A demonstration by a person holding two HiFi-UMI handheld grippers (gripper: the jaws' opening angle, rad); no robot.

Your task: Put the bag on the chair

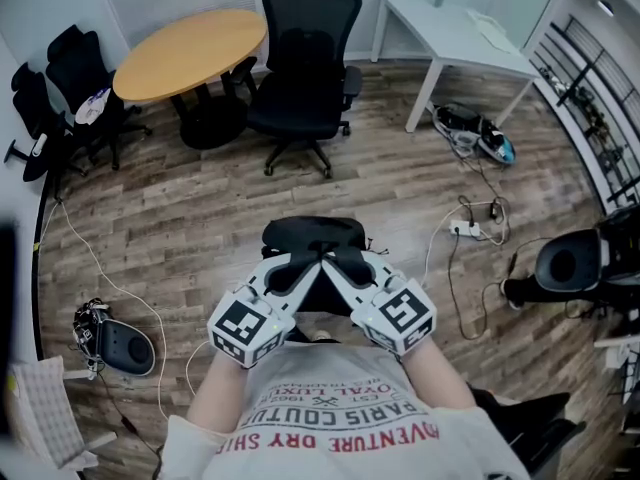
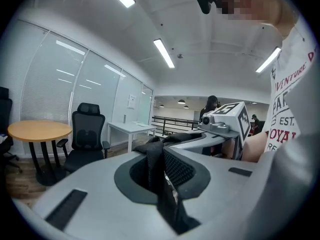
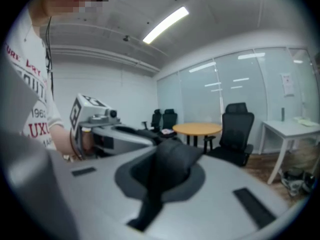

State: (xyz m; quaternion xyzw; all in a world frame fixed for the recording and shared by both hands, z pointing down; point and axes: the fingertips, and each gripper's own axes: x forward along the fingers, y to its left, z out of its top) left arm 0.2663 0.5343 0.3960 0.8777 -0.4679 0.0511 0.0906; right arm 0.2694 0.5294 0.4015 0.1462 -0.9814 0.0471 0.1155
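Grippers met tip to tip over a black bag (image 1: 312, 234) as a person in a white printed T-shirt (image 1: 340, 408) held the load close in front of the chest. The left gripper (image 1: 297, 265) had its jaws clamped tight on a dark strap and a patch of mesh from the bag. The right gripper (image 1: 343, 261) had its jaws pressed together on a thick fold of the same black fabric. The bag hung between the two tools, well short of the black office chair (image 1: 305, 68). That chair stood on the wood-plank floor (image 1: 200, 218) with its seat turned toward the person. A round wooden table (image 1: 190, 53) stood just left of the chair, and two more dark chairs (image 1: 60, 98) sat farther left, beyond that table. A white table (image 1: 450, 28) stood to the chair's right. A power strip (image 1: 465, 228) and loose cables lay on the floor to the right of the chair and nearer the person.
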